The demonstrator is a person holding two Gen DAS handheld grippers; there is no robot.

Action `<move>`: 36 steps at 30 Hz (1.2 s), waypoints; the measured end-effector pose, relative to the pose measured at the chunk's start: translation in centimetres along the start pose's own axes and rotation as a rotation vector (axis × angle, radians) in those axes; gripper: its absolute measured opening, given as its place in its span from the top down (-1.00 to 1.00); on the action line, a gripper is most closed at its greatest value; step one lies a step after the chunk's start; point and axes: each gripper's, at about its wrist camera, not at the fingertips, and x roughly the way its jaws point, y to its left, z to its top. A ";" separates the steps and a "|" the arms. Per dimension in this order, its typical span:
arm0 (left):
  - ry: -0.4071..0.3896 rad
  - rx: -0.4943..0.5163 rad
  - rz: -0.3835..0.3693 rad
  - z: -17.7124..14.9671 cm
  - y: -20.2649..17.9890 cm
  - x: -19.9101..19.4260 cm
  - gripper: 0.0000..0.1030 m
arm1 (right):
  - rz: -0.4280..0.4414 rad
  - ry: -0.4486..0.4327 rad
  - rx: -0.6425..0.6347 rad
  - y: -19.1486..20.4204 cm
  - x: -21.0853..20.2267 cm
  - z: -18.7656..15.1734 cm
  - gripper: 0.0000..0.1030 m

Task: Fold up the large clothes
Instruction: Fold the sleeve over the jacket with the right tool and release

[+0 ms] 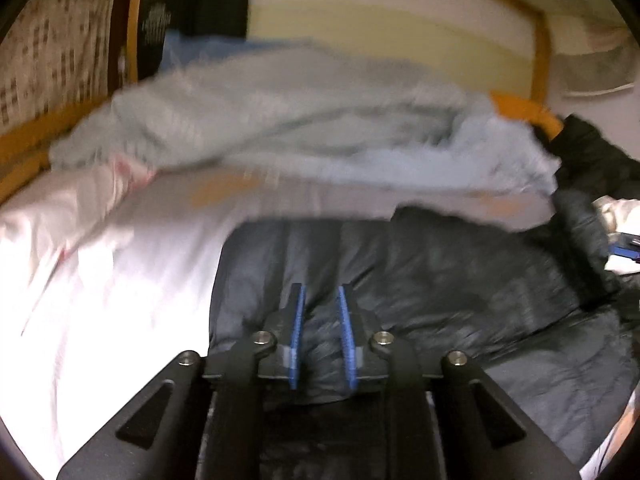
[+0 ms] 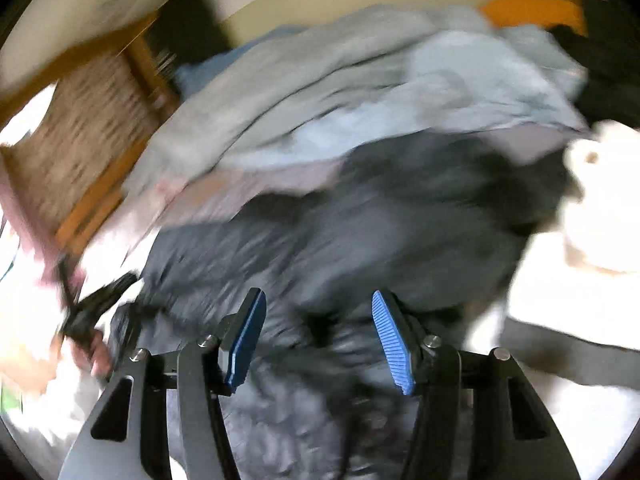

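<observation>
Dark puffer jacket (image 1: 420, 280) lay on bed (image 1: 100, 280); left gripper (image 1: 322, 294) fingers pinched its fabric; right gripper (image 2: 318, 300) fingers spread above jacket; grey blanket (image 1: 280, 120) beyond jacket.

Dark quilted jacket, spread flat, part-gathered at one edge

Dark puffer jacket (image 1: 420, 280) lies on a white sheet ahead of the left gripper (image 1: 322, 300), a bunched fold of it caught between the narrow-set blue pads (image 1: 298, 320). Glossy, stitched in channels, one limb trailing up to the right. Under the right gripper (image 2: 318, 304), same fabric, blurred; grip cannot be told.
</observation>
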 end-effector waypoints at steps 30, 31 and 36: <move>-0.087 0.076 -0.101 -0.8 -3.6 -2.8 0.27 | -0.235 -0.176 0.060 1.0 0.7 -0.8 0.20; -0.084 0.080 -0.101 -0.9 -3.7 -2.7 0.27 | -0.230 -0.181 0.096 0.1 0.5 -0.7 -0.25; -0.070 0.086 -0.106 -1.1 -4.0 -2.4 0.24 | -0.180 -0.139 0.103 -1.5 1.9 0.1 -0.29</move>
